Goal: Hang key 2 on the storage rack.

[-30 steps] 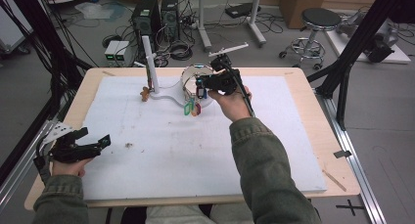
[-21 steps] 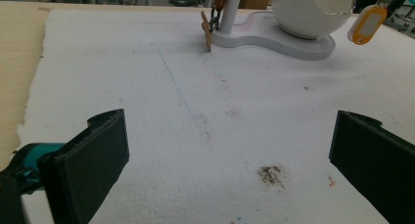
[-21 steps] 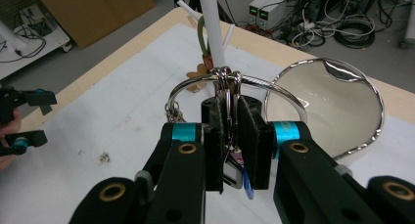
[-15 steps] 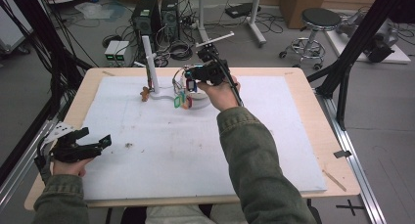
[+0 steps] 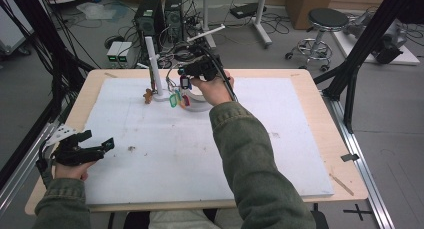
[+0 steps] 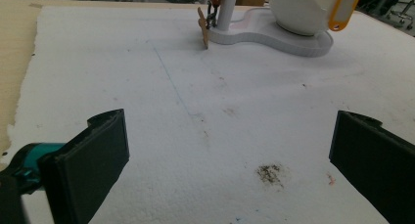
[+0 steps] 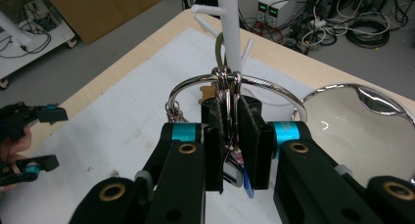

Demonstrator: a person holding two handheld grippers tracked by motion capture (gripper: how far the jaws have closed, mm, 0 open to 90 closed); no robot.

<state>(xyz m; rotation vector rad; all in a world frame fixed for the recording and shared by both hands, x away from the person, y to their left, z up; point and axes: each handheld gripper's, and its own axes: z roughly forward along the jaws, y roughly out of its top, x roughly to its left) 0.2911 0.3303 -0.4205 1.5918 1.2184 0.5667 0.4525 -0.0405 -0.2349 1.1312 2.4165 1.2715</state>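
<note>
Your right gripper (image 7: 230,150) was clamped on the key ring (image 7: 235,84), which hung level with the white stand's (image 7: 230,23) pegs but was not yet hooked. Your left gripper (image 6: 230,150) rested wide open, empty.
</note>
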